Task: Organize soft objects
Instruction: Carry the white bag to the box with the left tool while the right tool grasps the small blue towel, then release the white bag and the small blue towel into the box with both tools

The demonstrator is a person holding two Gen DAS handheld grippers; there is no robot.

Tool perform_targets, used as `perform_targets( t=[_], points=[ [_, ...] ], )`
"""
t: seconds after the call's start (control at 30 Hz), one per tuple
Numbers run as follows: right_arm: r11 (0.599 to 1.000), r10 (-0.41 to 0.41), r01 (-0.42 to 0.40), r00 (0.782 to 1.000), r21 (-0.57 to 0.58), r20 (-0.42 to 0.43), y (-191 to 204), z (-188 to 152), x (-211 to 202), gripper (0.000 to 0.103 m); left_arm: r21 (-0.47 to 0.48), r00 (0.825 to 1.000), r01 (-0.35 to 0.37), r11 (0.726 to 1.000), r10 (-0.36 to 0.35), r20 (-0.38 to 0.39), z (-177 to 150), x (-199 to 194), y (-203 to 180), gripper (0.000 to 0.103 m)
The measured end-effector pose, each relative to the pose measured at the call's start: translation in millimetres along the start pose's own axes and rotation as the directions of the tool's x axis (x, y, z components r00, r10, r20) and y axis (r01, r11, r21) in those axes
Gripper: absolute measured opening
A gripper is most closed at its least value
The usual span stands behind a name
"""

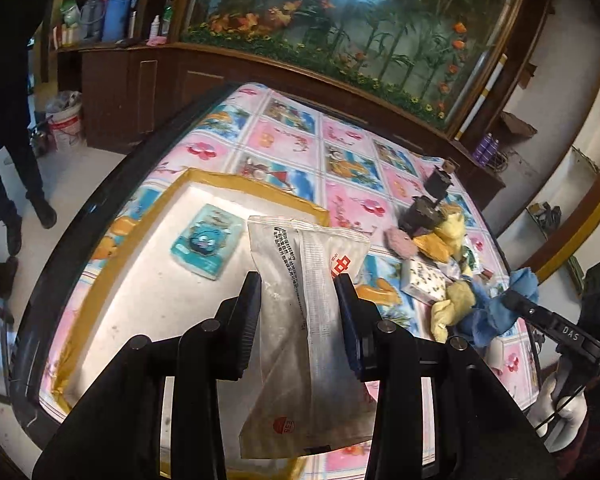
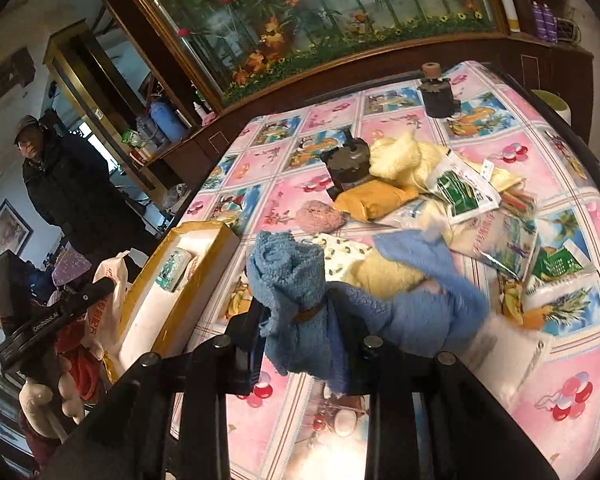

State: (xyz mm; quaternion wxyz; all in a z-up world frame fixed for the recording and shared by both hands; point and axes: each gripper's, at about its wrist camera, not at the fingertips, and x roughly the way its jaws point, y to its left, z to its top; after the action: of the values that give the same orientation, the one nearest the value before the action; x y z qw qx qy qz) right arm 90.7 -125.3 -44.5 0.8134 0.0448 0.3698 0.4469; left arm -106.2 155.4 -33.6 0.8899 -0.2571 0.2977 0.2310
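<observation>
Soft packet (image 1: 300,320), clamped in the left gripper (image 1: 298,308), hangs over the white box (image 1: 140,300), where a teal pack (image 1: 206,242) already lies. Right gripper (image 2: 296,320) pinches a blue towel (image 2: 288,280), apparently lifted off the table (image 2: 500,360). Step in hand: binning; next, lower the packet inside the box walls, then let go.

A patterned tablecloth (image 2: 420,128) of pink and blue picture squares covers the table. At 12 o'clock behind it stands a dark wood cabinet (image 1: 148,80) bearing a large panel (image 1: 340,12) painted with bamboo and orange flowers. At 10 o'clock in the left wrist view a shelf holds bottles (image 1: 112,12), and below it a white bucket (image 1: 66,124) stands on the floor. Two purple bottles (image 2: 544,20) stand at 1 o'clock in the right wrist view. A bystander (image 2: 68,188) in dark clothes stands at 9 o'clock there.
</observation>
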Motion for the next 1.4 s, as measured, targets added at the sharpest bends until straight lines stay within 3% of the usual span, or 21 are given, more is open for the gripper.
perform_targets(
  t=[0.17,0.27,0.43,0.67,0.87,0.93,1.07,1.27,1.4],
  points=[
    [0.989,0.149,-0.149,0.989,0.018,-0.023,16.7,14.6,21.4,0.028,-0.041,0.997,-0.068,0.997,0.067,-0.031,2.4,21.5,31.9,0.037],
    [0.964,0.265,-0.265,0.959,0.012,-0.098,37.8,18.3,49.2,0.028,-0.063,0.995,-0.09,0.994,0.086,-0.057,3.9,37.2,44.8,0.037],
    [0.95,0.305,-0.311,0.932,-0.002,-0.198,77.7,18.2,104.1,0.028,-0.088,0.991,-0.101,0.991,0.093,-0.091,4.9,55.8,56.1,0.037],
    [0.955,0.272,-0.294,0.926,-0.047,-0.263,122.1,16.8,154.9,0.028,-0.094,0.99,-0.103,0.99,0.094,-0.101,10.8,65.2,62.0,0.037],
    [0.955,0.242,-0.281,0.921,-0.091,-0.305,139.5,14.0,169.7,0.03,-0.135,0.988,-0.125,0.983,0.111,-0.105,15.3,69.5,73.0,0.038],
    [0.954,0.242,-0.285,0.916,-0.093,-0.319,142.7,13.3,170.8,0.035,-0.155,0.99,-0.111,0.982,0.095,-0.104,15.4,68.6,77.0,0.039],
    [0.946,0.28,-0.315,0.913,-0.077,-0.296,141.2,18.3,163.5,0.056,-0.201,0.995,-0.057,0.978,0.038,-0.096,16.1,64.2,85.5,0.042],
    [0.952,0.283,-0.303,0.93,-0.052,-0.234,123.1,32.4,141.8,0.059,-0.246,0.999,-0.028,0.969,0.018,-0.046,17.7,45.8,88.2,0.042],
    [0.973,0.184,-0.211,0.953,-0.093,-0.242,107.7,31.8,142.0,0.059,-0.252,1.0,-0.011,0.968,0.005,-0.024,16.8,35.0,83.1,0.042]
  ],
)
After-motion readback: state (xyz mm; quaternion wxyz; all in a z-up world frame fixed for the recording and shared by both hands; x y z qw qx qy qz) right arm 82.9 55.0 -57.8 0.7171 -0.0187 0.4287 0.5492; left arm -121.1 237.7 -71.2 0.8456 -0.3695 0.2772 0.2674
